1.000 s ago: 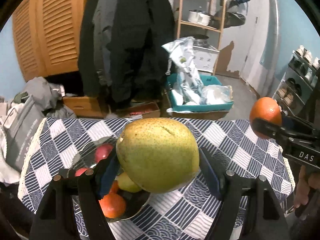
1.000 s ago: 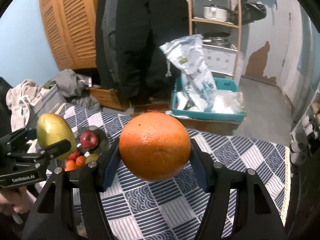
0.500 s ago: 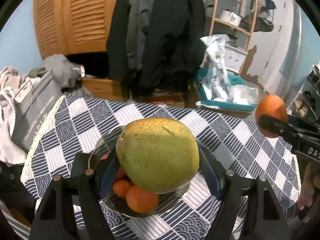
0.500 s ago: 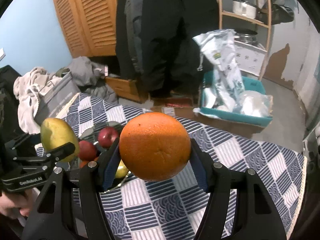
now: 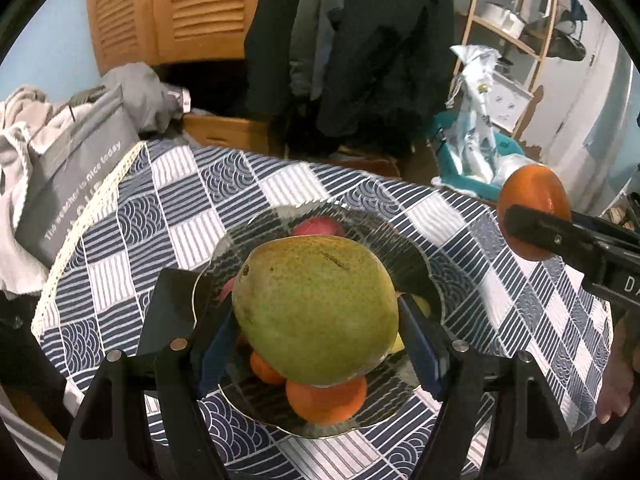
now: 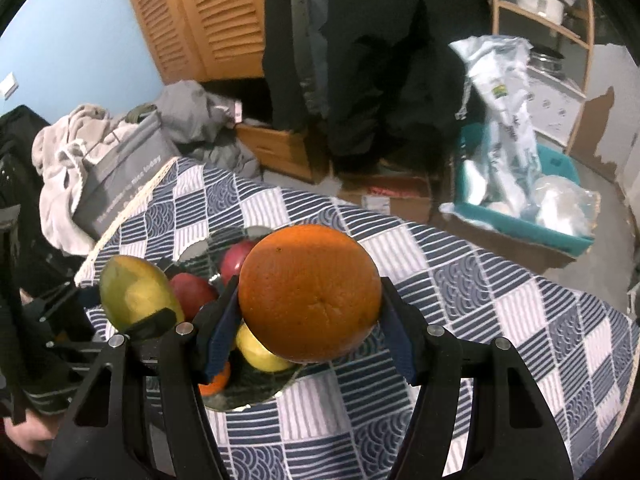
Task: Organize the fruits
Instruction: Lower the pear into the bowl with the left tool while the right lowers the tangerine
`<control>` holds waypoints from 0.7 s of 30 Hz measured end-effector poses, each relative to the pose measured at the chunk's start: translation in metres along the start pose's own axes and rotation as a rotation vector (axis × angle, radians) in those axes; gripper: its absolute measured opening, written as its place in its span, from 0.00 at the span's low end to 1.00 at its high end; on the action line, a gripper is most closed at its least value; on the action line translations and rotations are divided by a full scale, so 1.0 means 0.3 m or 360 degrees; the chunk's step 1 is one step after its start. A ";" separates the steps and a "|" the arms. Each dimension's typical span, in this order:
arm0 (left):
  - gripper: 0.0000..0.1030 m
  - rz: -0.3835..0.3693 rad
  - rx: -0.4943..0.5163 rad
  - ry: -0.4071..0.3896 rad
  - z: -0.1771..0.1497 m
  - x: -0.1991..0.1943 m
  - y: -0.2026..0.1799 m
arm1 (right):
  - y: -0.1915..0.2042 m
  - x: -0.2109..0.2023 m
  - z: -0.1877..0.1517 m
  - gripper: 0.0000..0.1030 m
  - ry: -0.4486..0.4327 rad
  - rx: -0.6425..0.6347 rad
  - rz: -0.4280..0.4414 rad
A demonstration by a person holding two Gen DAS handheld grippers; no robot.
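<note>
My left gripper (image 5: 316, 320) is shut on a green-yellow pear (image 5: 316, 308) and holds it above a glass bowl (image 5: 404, 256) on the checked tablecloth. The bowl holds red apples (image 5: 318, 227), small oranges (image 5: 326, 400) and a yellow fruit. My right gripper (image 6: 310, 316) is shut on a large orange (image 6: 310, 292), held above the bowl's right side (image 6: 280, 388). In the left wrist view the orange (image 5: 534, 206) shows at the right. In the right wrist view the pear (image 6: 136, 298) shows at the left, beside the apples (image 6: 192, 294).
The blue-and-white checked tablecloth (image 5: 192, 200) covers the table. A grey bag (image 5: 68, 184) and clothes lie off its left edge. Beyond the far edge are hanging coats (image 5: 360, 40), a teal bin with plastic bags (image 6: 516, 208), a wooden shelf and louvred cabinet doors.
Both grippers have moved left and tilted down over the bowl, which now lies under the pear. Both keep their fruit gripped.
</note>
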State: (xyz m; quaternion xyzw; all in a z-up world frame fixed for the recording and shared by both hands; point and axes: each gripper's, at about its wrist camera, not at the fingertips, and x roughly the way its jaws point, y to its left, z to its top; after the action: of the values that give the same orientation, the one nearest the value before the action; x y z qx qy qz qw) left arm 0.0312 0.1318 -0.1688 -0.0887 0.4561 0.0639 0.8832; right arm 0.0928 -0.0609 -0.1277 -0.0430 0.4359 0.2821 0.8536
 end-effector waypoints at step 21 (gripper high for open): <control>0.76 0.0008 -0.0178 0.0172 -0.068 0.149 0.095 | 0.070 0.268 -0.051 0.64 0.0248 -0.0026 0.0100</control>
State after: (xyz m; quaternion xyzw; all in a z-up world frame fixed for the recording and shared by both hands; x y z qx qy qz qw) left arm 0.0352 0.1567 -0.2196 -0.1402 0.4992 0.0866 0.8507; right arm 0.1081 -0.0124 -0.1953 -0.0579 0.4998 0.3081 0.8074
